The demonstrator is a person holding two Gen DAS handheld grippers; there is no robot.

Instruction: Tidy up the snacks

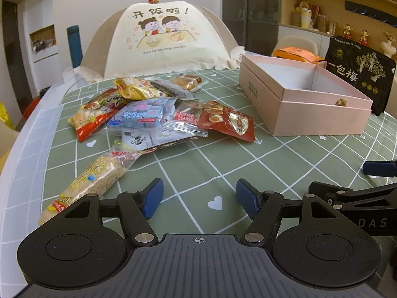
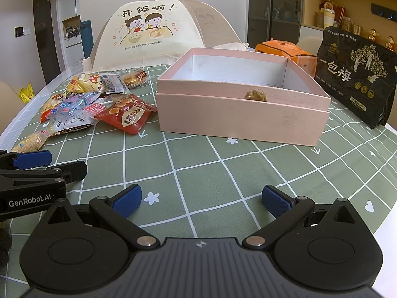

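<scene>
A heap of snack packets (image 1: pixel 148 114) lies on the green checked tablecloth, left of an open pink box (image 1: pixel 305 99). The heap includes a red packet (image 1: pixel 228 121), a blue packet (image 1: pixel 141 116) and a long rice-cracker packet (image 1: pixel 91 183) nearest me. My left gripper (image 1: pixel 198 198) is open and empty, low over the cloth in front of the heap. My right gripper (image 2: pixel 201 201) is open and empty, in front of the pink box (image 2: pixel 243 119). The heap also shows in the right wrist view (image 2: pixel 99 106). The box's inside looks empty.
A cream mesh food cover (image 1: pixel 163 39) stands behind the heap. A black bag (image 2: pixel 357 77) and an orange pack (image 2: pixel 285 49) stand right of the box. A teal bottle (image 1: pixel 74 47) stands at the far left. The table edge runs along the left.
</scene>
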